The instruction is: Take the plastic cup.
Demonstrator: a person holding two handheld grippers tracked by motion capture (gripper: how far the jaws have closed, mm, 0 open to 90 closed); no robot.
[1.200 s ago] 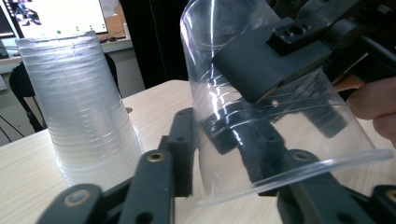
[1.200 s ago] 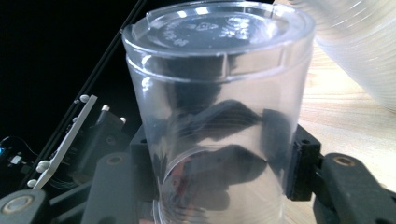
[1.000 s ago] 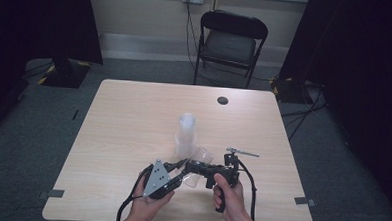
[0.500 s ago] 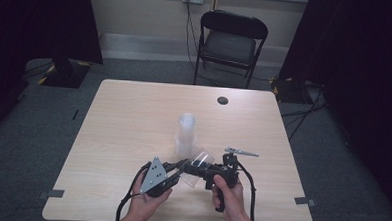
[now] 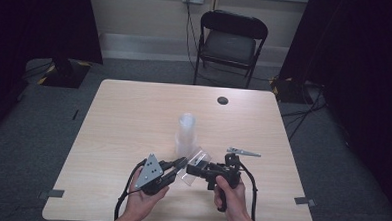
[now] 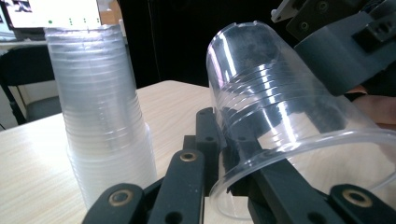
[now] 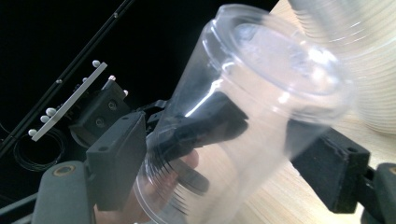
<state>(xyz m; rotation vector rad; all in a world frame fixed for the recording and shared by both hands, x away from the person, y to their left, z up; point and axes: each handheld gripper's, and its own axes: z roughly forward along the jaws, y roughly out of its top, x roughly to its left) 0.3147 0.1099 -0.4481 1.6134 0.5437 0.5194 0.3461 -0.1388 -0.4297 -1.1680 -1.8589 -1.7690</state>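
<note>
A single clear plastic cup lies tilted between the two grippers near the table's front edge. My left gripper is shut on its rim. In the left gripper view one jaw is inside the cup and the other outside. My right gripper faces it from the right. Its jaws have just been opening and stand wide on either side of the cup, with its pads off the wall. A tall stack of clear cups stands upright just behind, also seen in the left gripper view.
The wooden table has a small black round disc near its far edge. A black folding chair stands behind the table. Dark curtains hang on both sides, and cables trail from both grippers towards the front edge.
The left gripper has shifted slightly along the front of the table. The cup stays between the two grippers, and the right hand has kept its place.
</note>
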